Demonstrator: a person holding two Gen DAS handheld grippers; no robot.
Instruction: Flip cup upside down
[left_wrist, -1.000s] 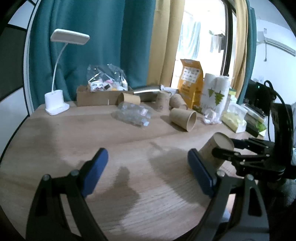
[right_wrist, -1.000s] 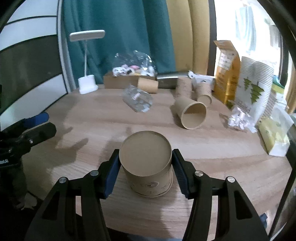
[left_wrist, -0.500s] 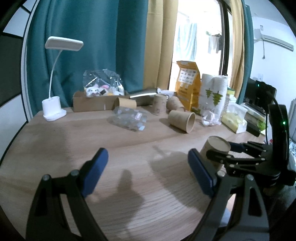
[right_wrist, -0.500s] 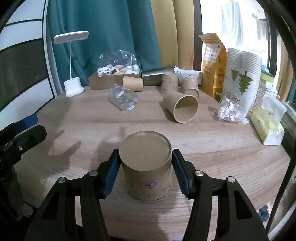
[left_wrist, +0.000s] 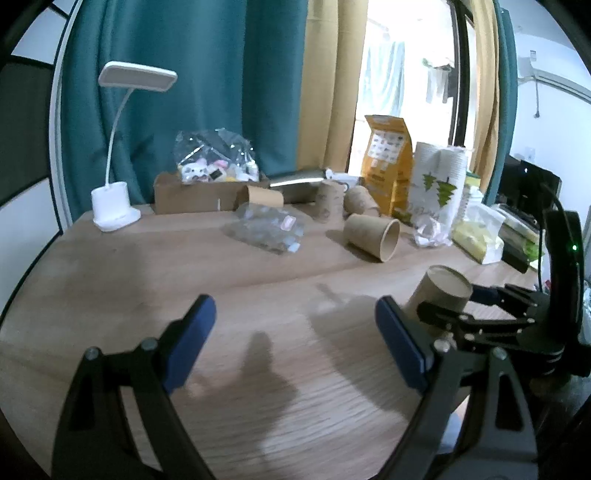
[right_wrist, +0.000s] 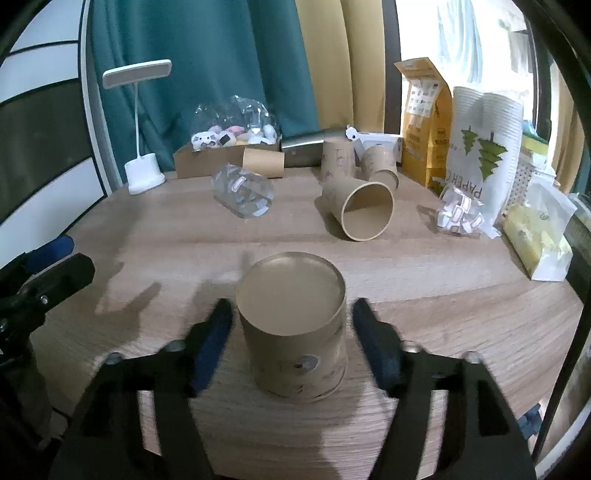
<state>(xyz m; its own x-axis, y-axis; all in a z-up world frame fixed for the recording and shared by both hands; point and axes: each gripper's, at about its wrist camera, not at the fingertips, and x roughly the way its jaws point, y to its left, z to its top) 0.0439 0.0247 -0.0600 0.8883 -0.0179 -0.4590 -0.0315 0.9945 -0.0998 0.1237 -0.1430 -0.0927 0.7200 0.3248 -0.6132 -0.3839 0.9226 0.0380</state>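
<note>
A brown paper cup (right_wrist: 293, 325) stands upside down on the wooden table (right_wrist: 424, 258), base up, near the front edge. My right gripper (right_wrist: 293, 343) is open around it, blue pads apart from its sides. The cup also shows in the left wrist view (left_wrist: 441, 291) at the right, with the right gripper (left_wrist: 458, 306) at it. My left gripper (left_wrist: 295, 339) is open and empty over the table, left of the cup.
A paper cup (right_wrist: 360, 208) lies on its side mid-table, with more cups (right_wrist: 380, 166) behind it. A crumpled clear plastic bag (right_wrist: 243, 195), a white desk lamp (right_wrist: 142, 173), a cardboard box (right_wrist: 218, 158), an orange bag (right_wrist: 424, 122) and a cup sleeve pack (right_wrist: 480, 155) stand at the back and right.
My right gripper has opened and let go of the upside-down cup, which now stands free on the table. The left gripper has stayed open.
</note>
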